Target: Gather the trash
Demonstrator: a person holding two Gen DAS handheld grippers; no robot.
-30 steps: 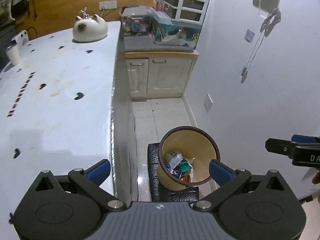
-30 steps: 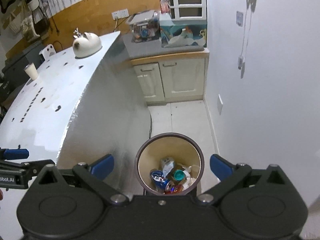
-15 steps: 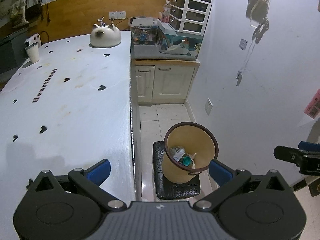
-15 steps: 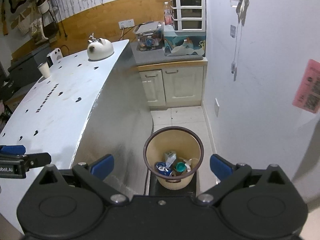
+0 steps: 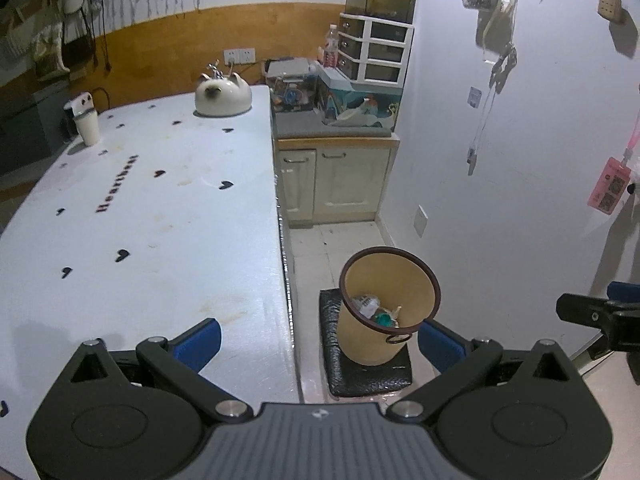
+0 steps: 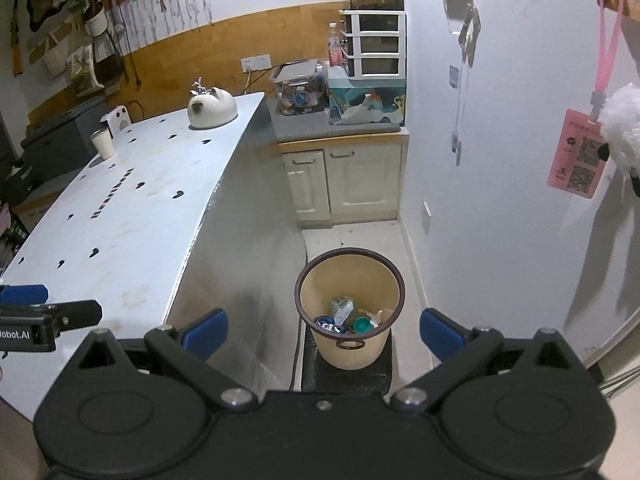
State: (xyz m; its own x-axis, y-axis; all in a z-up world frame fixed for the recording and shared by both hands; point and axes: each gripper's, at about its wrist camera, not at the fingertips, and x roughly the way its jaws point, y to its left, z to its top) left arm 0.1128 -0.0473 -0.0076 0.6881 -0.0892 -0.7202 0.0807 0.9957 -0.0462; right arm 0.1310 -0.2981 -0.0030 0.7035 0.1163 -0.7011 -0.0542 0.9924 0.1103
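A tan trash bin (image 5: 386, 320) with a dark rim stands on a black mat on the floor, right of the white table (image 5: 140, 216). It holds trash (image 6: 344, 316): a crumpled wrapper, a teal cap, a blue can. The bin also shows in the right wrist view (image 6: 352, 344). My left gripper (image 5: 318, 338) is open and empty, high above the table's right edge and the bin. My right gripper (image 6: 324, 330) is open and empty, above the bin. The right gripper shows at the edge of the left wrist view (image 5: 600, 314), and the left gripper at the edge of the right wrist view (image 6: 44, 316).
On the table's far end stand a white cat-shaped bowl (image 5: 223, 97) and a paper cup (image 5: 88, 128). A low cabinet (image 5: 336, 184) with boxes and drawers stands beyond the bin. A white wall (image 5: 520, 184) runs along the right, with a pink tag (image 6: 580, 154).
Both grippers have risen and drawn back from the bin, which now looks smaller and farther below. Both stay open and empty.
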